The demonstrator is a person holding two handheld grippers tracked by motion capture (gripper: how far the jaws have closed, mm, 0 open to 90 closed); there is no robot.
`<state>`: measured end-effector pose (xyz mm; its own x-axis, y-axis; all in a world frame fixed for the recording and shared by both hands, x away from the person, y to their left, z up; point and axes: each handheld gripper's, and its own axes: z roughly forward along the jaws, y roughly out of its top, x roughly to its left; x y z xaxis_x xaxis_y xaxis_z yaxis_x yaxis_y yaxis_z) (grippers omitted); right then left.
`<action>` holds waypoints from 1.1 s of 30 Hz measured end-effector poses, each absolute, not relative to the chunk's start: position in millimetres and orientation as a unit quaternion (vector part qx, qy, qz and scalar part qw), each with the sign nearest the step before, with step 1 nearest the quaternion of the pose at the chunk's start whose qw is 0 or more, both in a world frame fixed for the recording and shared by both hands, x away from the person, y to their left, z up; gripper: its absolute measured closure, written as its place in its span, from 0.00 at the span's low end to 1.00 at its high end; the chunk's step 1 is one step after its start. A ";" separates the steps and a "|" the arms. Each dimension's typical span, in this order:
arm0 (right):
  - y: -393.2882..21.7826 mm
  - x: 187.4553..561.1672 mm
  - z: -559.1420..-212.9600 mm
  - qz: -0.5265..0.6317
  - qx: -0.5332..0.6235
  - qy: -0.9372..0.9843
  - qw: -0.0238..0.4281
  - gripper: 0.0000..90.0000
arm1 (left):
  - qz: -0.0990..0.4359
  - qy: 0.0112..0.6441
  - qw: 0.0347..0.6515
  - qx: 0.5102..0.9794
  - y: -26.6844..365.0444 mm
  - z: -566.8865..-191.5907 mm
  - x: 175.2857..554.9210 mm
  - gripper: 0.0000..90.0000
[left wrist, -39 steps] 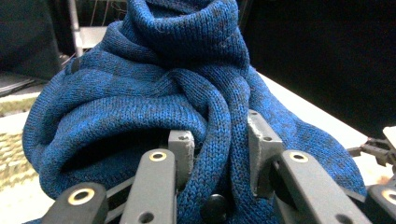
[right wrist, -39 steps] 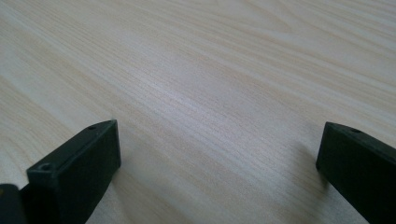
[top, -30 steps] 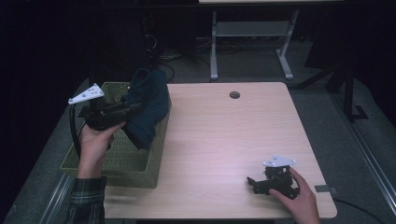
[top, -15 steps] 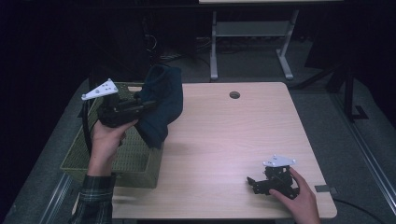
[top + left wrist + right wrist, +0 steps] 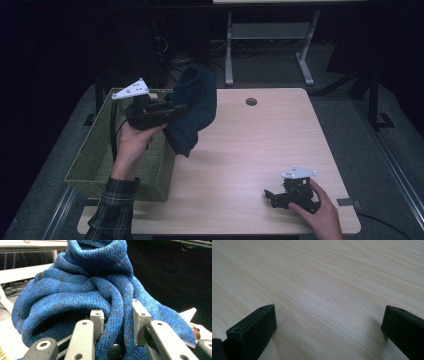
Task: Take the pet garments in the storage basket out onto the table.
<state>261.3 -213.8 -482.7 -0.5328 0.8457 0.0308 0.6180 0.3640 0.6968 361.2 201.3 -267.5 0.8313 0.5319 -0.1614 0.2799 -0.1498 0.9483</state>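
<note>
A dark blue knitted garment (image 5: 192, 107) hangs bunched in the air over the table's left edge, its lower end above the wood. My left gripper (image 5: 181, 109) is shut on a fold of it, held up by the person's left hand; in the left gripper view the knit (image 5: 100, 290) is pinched between the grey pads (image 5: 97, 320). My right gripper (image 5: 270, 196) rests on the table near the front right, held by the right hand, jaws open. In the right gripper view its black fingers (image 5: 252, 332) stand wide apart over bare wood.
A green woven basket (image 5: 95, 160) stands at the table's left side, partly under the left forearm. The wooden table (image 5: 260, 145) has a round cable hole (image 5: 251, 102) near its far edge. A white desk frame (image 5: 265, 35) stands behind on the floor.
The left hand has carried the blue garment up out of the basket and to the right, so it now hangs over the table's edge. The right gripper has stayed put.
</note>
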 end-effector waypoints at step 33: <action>-213.3 262.0 -482.8 0.338 0.452 0.808 0.170 0.00 | 0.056 0.213 0.551 0.805 95.1 -310.7 384.0 0.76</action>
<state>262.0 -213.3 -482.8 -0.5333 0.8454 0.0312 0.6159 0.3627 0.6994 384.0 95.1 -310.7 0.9028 0.4047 -0.1453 0.2821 -0.3023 0.9105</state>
